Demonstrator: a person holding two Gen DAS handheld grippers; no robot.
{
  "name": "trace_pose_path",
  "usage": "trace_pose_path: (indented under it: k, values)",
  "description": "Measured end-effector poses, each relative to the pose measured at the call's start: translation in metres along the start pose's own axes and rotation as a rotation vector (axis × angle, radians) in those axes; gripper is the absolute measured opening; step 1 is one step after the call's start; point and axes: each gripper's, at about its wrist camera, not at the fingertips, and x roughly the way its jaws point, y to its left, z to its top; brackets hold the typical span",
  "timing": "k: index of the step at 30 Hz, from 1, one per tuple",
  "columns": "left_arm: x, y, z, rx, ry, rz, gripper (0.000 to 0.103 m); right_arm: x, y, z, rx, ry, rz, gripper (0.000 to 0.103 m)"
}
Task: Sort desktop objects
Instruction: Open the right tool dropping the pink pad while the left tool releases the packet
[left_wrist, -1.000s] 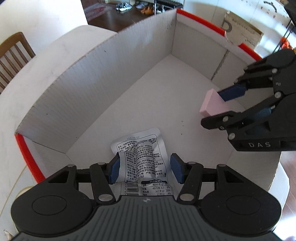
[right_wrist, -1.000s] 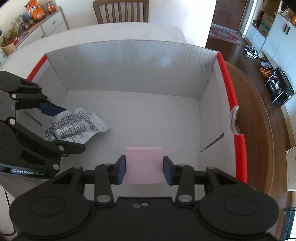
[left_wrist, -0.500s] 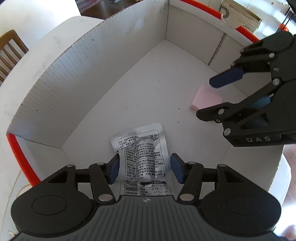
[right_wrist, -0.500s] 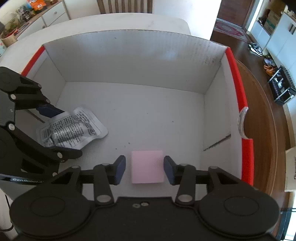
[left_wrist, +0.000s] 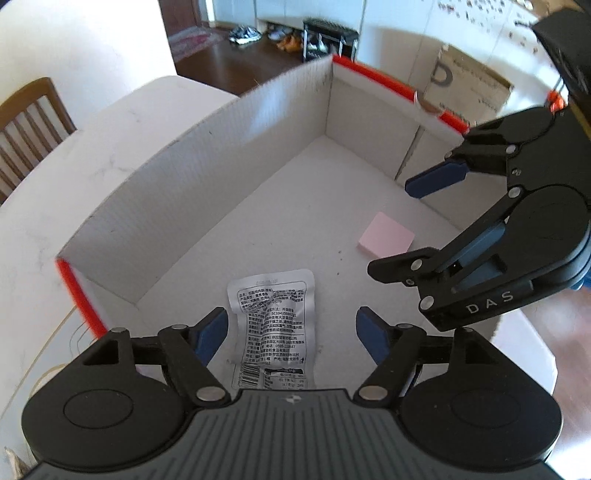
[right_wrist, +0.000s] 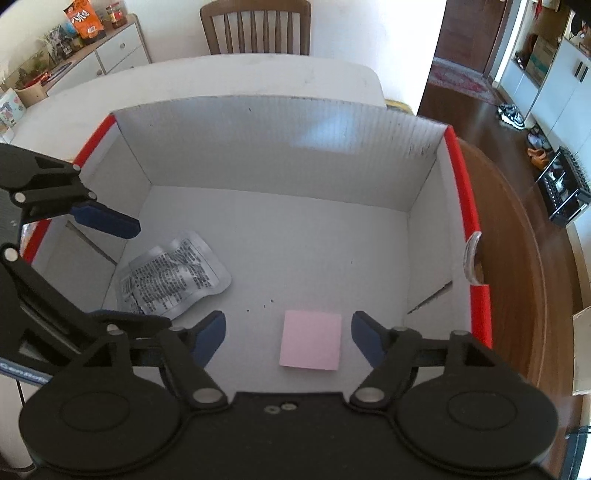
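A white cardboard box (left_wrist: 207, 192) with red-edged rims (right_wrist: 469, 221) sits on the white table. On its floor lie a silver snack packet (left_wrist: 275, 325) with black print and a pink sticky-note pad (left_wrist: 386, 240). My left gripper (left_wrist: 291, 332) is open and empty above the packet. My right gripper (right_wrist: 288, 332) is open and empty above the pad (right_wrist: 311, 339); it also shows in the left wrist view (left_wrist: 443, 218). The packet also shows in the right wrist view (right_wrist: 173, 273), below the left gripper's fingers (right_wrist: 105, 221).
The white table (right_wrist: 258, 77) surrounds the box. A wooden chair (right_wrist: 255, 26) stands at its far side, and a sideboard (right_wrist: 74, 62) with snacks at the back left. Dark wood floor (right_wrist: 517, 236) lies to the right. A cardboard carton (left_wrist: 469, 85) stands beyond the box.
My right gripper opened and let go of the pink pad, which now lies on the box floor. Both grippers have risen and opened wider above the box.
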Motion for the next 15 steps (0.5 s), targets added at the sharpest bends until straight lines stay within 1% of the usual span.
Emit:
trace_pose_path:
  k: [3, 6, 9, 12, 15]
  values:
    - [-0.006, -0.003, -0.004, -0.049, -0.051, -0.015, 0.076, -0.01, 0.001, -0.002, 0.005, -0.032, 0.006, 0.079]
    - [-0.021, 0.0, -0.01, -0.093, -0.109, -0.046, 0.076, -0.022, 0.003, -0.003, 0.009, -0.063, 0.016, 0.082]
    - [-0.033, -0.001, -0.017, -0.099, -0.158, -0.038, 0.076, -0.03, 0.006, -0.007, 0.014, -0.094, 0.025, 0.086]
    - [-0.041, -0.004, -0.023, -0.102, -0.199, -0.036, 0.076, -0.039, 0.011, -0.011, 0.009, -0.122, 0.028, 0.087]
    - [-0.049, -0.005, -0.029, -0.097, -0.227, -0.024, 0.076, -0.049, 0.015, -0.015, 0.019, -0.152, 0.03, 0.09]
